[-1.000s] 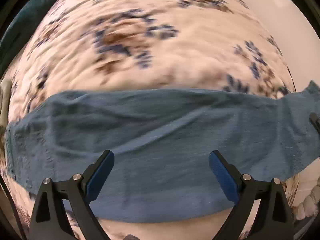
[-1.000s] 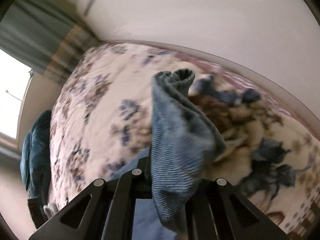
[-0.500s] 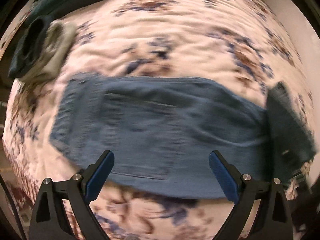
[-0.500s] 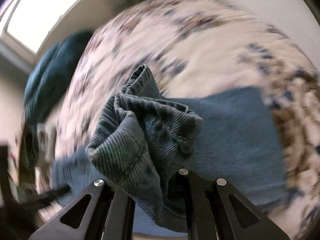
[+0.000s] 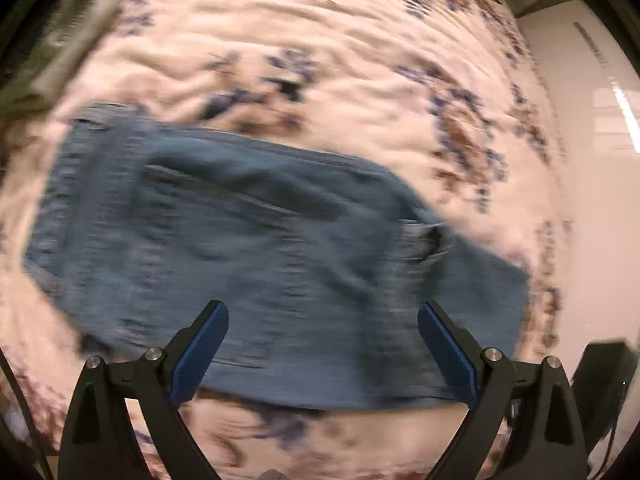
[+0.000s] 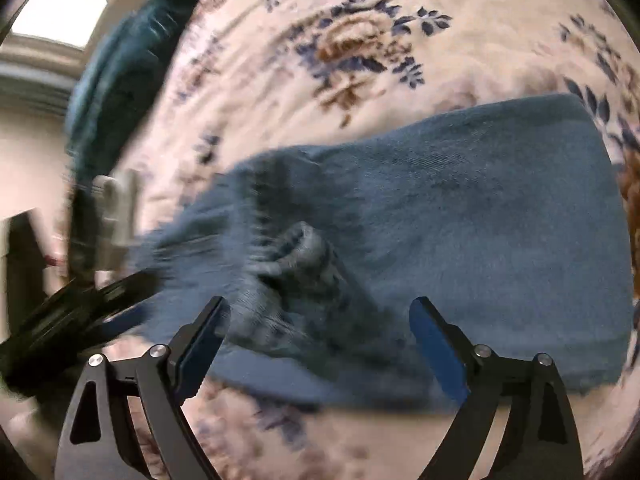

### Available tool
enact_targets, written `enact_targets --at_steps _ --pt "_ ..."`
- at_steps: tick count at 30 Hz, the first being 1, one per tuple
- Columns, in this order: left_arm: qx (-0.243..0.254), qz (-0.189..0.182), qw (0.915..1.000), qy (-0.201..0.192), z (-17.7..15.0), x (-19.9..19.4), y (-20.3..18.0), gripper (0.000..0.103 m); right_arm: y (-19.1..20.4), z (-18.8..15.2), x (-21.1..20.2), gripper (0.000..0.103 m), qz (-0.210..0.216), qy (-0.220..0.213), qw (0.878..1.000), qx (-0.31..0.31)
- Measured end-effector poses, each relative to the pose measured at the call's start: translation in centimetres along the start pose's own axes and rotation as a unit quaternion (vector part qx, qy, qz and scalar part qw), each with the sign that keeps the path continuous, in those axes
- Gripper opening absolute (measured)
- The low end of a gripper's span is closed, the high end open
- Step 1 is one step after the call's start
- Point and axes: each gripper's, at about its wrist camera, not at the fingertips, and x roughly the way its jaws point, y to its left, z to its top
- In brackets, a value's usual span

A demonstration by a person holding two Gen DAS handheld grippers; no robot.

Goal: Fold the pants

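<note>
both your claws stand wide and hold nothing: the right gripper (image 6: 316, 320) has just been opening, dropping the hem (image 6: 296, 248) onto the pants (image 5: 256, 248); the left gripper (image 5: 322, 328) hovers above them. the pants lie folded over on the bedspread (image 5: 320, 60). one more fold likely remains.

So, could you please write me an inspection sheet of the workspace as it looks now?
Surface: floral bedspread, wrinkled.
Job's things: blue jeans lying on it, leg end folded back over them, bunched hem on top.
Clutter: dark teal cloth at the far edge; grey item, blurred.
Grippers: left gripper open, empty; right gripper open, jaws just opened, hem between them but unpressed.
Cables: nothing seen.
Surroundings: window, pale wall.
</note>
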Motion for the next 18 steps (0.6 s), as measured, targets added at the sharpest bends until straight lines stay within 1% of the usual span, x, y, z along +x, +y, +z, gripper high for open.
enact_targets --at_steps 1,3,4,5,7,9,10,11,12,13,14,15,16,17,18 --pt "0.0 -0.012 0.9998 0.013 0.2 0.6 -0.6 0.097 -0.5 -0.3 -1.5 0.094 0.023 -0.002 1.0 0.012" --pt "0.001 -0.032 0.9985 0.045 0.5 2.1 -1.9 0.097 -1.3 0.2 -3.7 0.094 0.029 -0.013 0.999 0.033" --pt "0.004 -0.038 0.9975 0.06 0.5 3.1 -2.5 0.097 -1.9 0.2 -4.7 0.094 0.005 -0.022 0.998 0.067" --pt "0.008 -0.036 0.9967 0.073 0.4 4.1 -3.1 0.097 -3.3 0.0 -5.9 0.094 -0.006 -0.03 0.995 0.09" --pt "0.02 -0.033 0.9945 0.098 0.1 6.7 -4.2 0.097 -5.6 -0.2 -7.5 0.094 -0.015 -0.044 0.992 0.121" --pt "0.028 -0.031 0.9926 0.114 -0.3 8.8 -5.0 0.097 -7.8 -0.2 -8.3 0.094 -0.033 -0.054 0.988 0.143" --pt "0.029 -0.026 0.9923 0.117 -0.4 9.4 -5.2 0.095 -8.9 -0.2 -8.5 0.094 -0.041 -0.055 0.985 0.156" --pt "0.034 -0.023 0.9922 0.118 -0.7 10.0 -5.3 0.084 -9.9 -0.4 -8.7 0.094 -0.045 -0.055 0.983 0.169" --pt "0.046 -0.004 0.9923 0.115 -1.0 10.5 -5.6 0.068 -10.7 -0.6 -8.8 0.094 -0.047 -0.057 0.981 0.18" --pt "0.061 0.009 0.9925 0.106 -1.3 10.7 -5.8 0.057 -11.8 -0.4 -8.8 0.094 -0.046 -0.058 0.979 0.191" --pt "0.083 0.015 0.9918 0.096 -1.7 10.7 -6.0 0.042 -12.7 -0.5 -8.9 0.094 -0.047 -0.058 0.977 0.2" --pt "0.107 0.019 0.9903 0.086 -2.1 10.7 -6.2 0.034 -13.2 -0.5 -8.9 0.094 -0.048 -0.057 0.977 0.202" --pt "0.123 0.021 0.9891 0.078 -2.5 10.5 -6.1 0.032 -13.5 -0.5 -9.0 0.094 -0.05 -0.058 0.977 0.201" --pt "0.136 0.019 0.988 0.071 -2.9 10.2 -6.0 0.027 -13.9 -0.5 -9.0 0.094 -0.058 -0.059 0.976 0.203" --pt "0.142 0.019 0.9876 0.063 -3.2 9.6 -5.8 0.025 -14.2 -0.5 -9.0 0.094 -0.063 -0.058 0.975 0.207"
